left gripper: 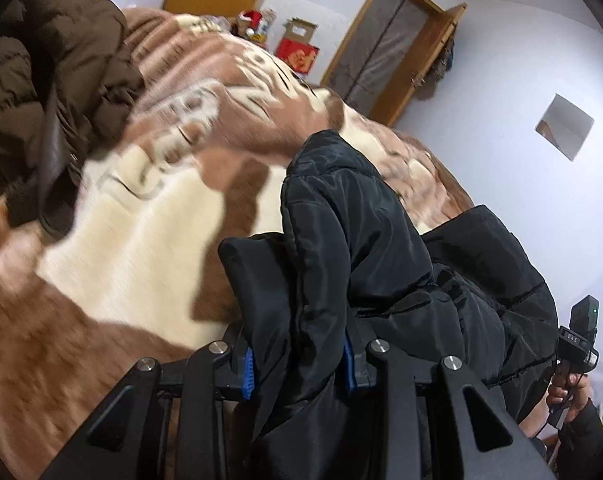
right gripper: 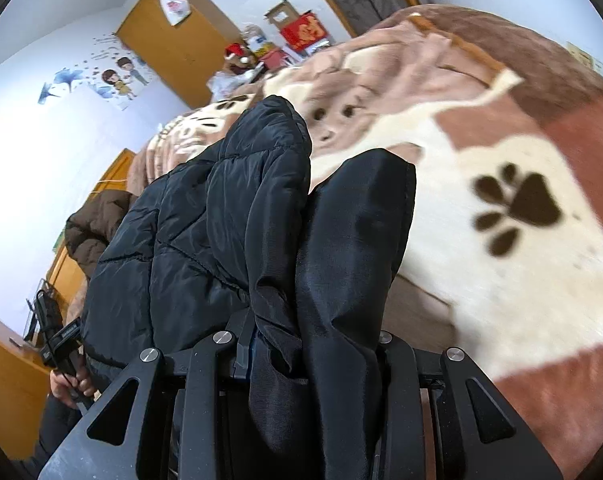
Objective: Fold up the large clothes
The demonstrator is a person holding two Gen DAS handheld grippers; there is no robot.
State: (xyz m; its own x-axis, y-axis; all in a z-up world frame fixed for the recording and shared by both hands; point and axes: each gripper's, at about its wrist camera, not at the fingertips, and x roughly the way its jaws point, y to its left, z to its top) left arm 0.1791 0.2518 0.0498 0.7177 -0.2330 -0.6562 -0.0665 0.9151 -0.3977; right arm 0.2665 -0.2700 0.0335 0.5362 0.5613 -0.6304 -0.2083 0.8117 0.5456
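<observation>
A black puffer jacket point(left gripper: 441, 280) hangs lifted above the bed, held between both grippers. My left gripper point(left gripper: 301, 276) is shut on a fold of it; the fabric drapes over and hides the right finger. In the right wrist view my right gripper point(right gripper: 305, 240) is shut on another edge of the same jacket point(right gripper: 205, 220), whose cloth covers both fingers. The right gripper and the hand holding it show at the left wrist view's right edge point(left gripper: 577, 340). The left gripper shows at the right wrist view's lower left point(right gripper: 61, 340).
A brown and cream paw-print blanket point(right gripper: 501, 280) covers the bed point(left gripper: 121, 240). A brown puffer coat point(left gripper: 49, 92) lies bunched at the bed's far left. Boxes and clutter point(left gripper: 297, 48) stand by the wooden doors point(left gripper: 385, 40) beyond the bed.
</observation>
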